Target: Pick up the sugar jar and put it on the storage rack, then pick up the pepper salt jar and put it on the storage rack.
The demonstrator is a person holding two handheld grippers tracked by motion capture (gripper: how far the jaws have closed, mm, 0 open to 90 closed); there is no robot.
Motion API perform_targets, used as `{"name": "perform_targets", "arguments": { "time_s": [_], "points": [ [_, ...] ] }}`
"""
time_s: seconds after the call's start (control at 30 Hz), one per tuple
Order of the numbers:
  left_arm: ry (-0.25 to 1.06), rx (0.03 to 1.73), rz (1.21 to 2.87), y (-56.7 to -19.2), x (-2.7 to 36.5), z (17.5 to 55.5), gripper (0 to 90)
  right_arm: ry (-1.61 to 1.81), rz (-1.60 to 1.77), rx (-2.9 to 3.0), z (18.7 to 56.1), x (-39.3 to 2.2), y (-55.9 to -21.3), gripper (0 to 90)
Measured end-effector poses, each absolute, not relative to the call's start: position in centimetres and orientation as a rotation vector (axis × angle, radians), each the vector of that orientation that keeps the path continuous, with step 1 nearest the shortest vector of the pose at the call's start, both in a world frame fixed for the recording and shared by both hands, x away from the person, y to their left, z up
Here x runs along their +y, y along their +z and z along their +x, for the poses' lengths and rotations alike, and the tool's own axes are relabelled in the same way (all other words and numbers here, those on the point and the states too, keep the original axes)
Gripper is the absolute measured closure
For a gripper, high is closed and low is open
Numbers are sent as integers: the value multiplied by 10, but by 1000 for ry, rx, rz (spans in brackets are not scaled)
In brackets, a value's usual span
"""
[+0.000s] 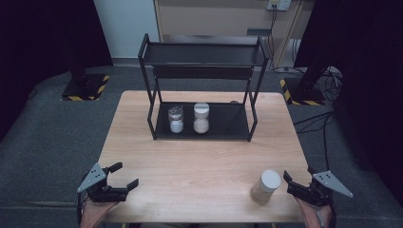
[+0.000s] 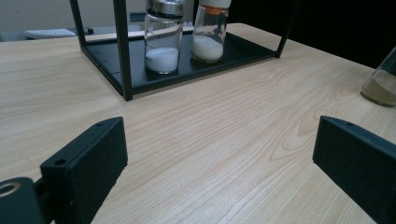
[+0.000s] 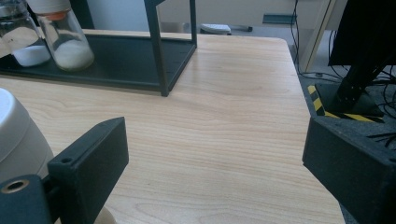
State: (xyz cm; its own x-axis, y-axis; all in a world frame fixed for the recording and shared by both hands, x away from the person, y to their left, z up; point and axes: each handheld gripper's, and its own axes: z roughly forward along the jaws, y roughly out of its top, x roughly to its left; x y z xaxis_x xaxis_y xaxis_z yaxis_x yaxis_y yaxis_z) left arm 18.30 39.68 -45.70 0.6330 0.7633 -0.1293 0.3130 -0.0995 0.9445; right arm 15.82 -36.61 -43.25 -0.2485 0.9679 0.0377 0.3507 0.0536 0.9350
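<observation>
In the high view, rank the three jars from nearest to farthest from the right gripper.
From the right gripper:
1. White-lidded jar, just left of it on the table's near right.
2. White-capped jar, on the right of the pair on the rack's bottom shelf.
3. Metal-lidded jar, left of the pair, slightly farther.

A lab-like recording room: black curtains (image 1: 43, 33), hazard-taped stand bases (image 1: 85, 88), grey carpet (image 1: 52, 137).

Right gripper (image 3: 215, 154): jaws wide apart above wooden table (image 3: 233, 116). White-lidded jar (image 3: 18, 135) near left. Black rack (image 3: 116, 60) far left, holding two jars (image 3: 65, 37) of white powder.
</observation>
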Motion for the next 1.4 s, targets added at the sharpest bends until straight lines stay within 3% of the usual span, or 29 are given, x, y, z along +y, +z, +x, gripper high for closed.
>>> {"name": "perform_targets", "arguments": {
  "time_s": [1.03,1.4],
  "points": [
    [478,890,1694,-456,395,183,20,1259,1347,1650,156,-372,-430,73],
    [474,895,1700,-456,395,184,21,1338,1284,1731,166,-381,-395,76]
  ]
}}
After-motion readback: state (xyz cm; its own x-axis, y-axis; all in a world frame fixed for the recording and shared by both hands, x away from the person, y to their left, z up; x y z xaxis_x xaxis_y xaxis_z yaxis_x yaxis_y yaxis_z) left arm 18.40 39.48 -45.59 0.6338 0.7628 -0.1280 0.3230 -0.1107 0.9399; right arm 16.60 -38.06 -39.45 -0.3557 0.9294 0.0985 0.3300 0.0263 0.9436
